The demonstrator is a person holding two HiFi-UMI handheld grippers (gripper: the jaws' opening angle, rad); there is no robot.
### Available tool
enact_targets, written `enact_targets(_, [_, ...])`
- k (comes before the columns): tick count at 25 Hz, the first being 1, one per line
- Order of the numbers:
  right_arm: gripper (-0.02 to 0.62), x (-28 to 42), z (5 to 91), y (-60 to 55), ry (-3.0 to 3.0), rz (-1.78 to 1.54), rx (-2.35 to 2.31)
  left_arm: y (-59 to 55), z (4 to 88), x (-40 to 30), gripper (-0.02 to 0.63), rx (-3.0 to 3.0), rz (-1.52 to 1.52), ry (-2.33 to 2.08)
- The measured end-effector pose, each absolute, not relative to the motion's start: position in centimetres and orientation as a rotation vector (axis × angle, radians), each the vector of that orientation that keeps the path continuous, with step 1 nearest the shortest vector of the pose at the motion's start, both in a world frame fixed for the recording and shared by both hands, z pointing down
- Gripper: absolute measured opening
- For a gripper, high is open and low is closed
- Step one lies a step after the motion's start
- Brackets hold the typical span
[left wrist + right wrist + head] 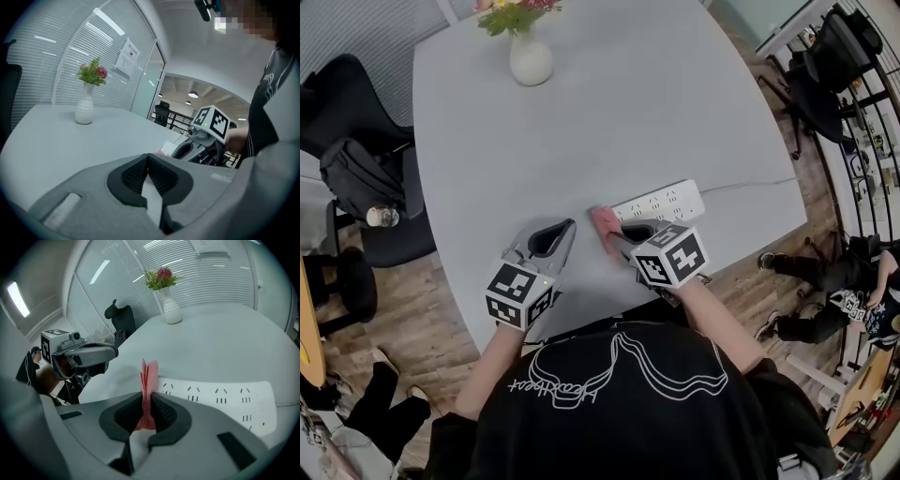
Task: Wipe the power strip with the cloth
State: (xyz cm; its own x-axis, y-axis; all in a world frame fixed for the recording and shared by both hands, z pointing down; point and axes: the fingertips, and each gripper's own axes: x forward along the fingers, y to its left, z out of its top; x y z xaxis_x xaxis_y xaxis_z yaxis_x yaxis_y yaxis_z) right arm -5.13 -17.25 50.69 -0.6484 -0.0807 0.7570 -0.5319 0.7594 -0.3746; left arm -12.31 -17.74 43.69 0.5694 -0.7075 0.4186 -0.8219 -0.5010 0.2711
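In the head view, the only writing is a white cursive word on the person's black shirt (pixel 619 380), upside down and not clearly legible. The cubes on both grippers carry only black-and-white square markers. The white power strip (pixel 661 201) lies on the grey table (pixel 609 112) near its front edge. Its long axis runs left to right, rising slightly to the right, and a cable (pixel 750 183) leaves its right end. The pink cloth (pixel 606 223) sits at the strip's left end in the tip of the right gripper (pixel 617 234). The left gripper (pixel 568 225) hovers just to the left, apart from both, and a white vase (pixel 531 58) of flowers stands well away at the far side. The left gripper view shows its jaws pressed together with nothing between them; a paper notice (pixel 127 58) on the glass wall is too small to read. The right gripper view shows the jaws clamped tight on the folded cloth, which stands upright between them. The strip lies across just beyond, with its sockets facing up.
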Motion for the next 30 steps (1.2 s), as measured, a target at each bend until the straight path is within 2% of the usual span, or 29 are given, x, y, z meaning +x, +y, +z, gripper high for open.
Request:
enact_targets(14, [0.052, -4.5, 51.4, -17.5, -2.168, 0.697, 0.479, -17.8, 42.7, -11.0, 0.012, 2.401, 0.334, -1.167])
enact_targets(30, [0.052, 1.3, 51.5, -20.5, -2.129, 0.753, 0.634, -18.6, 42.3, -8.2, 0.013, 2.523, 0.381, -1.116])
